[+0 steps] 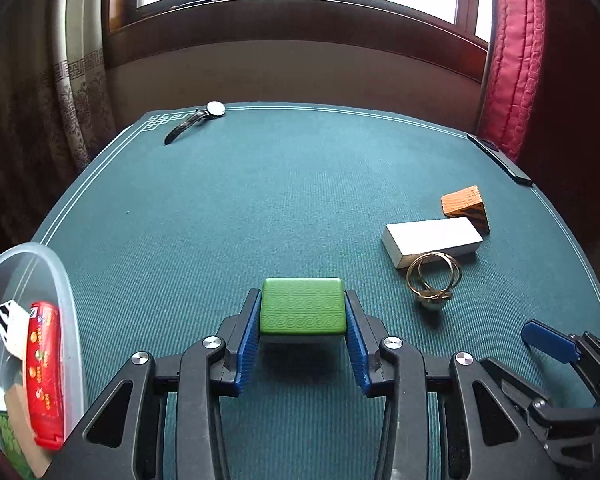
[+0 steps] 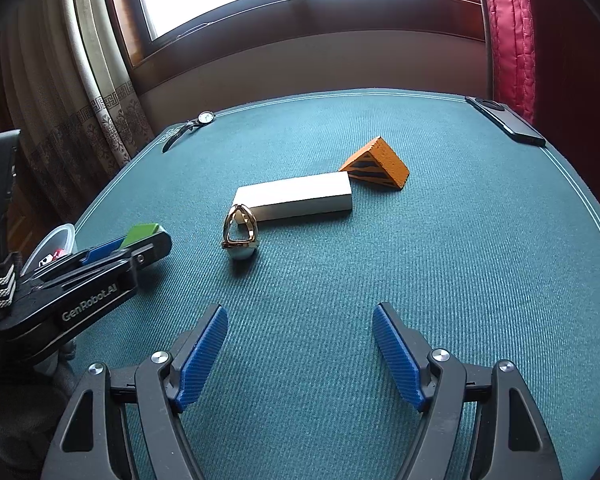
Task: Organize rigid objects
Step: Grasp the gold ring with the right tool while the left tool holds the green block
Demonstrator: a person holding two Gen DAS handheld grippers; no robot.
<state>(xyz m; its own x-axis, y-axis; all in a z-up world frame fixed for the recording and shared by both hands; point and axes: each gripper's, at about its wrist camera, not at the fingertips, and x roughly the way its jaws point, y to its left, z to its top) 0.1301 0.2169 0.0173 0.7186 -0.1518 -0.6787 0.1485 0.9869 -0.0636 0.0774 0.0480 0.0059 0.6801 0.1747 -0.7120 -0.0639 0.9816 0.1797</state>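
Left claw [image 1: 302, 322] clenched the green block [image 1: 302, 306] mid-carry, next move likely toward lower-left clear bin [image 1: 66, 292]; right claw [image 2: 300, 354] was released, empty.

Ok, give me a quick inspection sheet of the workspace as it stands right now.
Surface: green table mat, flat.
Job's things: green block held; white block, orange wedge, metal ring puzzle loose; clear bin partly filled.
Clutter: wristwatch, phone at far edges.
Grippers: left gripper shut on green block; right gripper open, empty.
Cables: nothing seen.
Surroundings: window, curtains.
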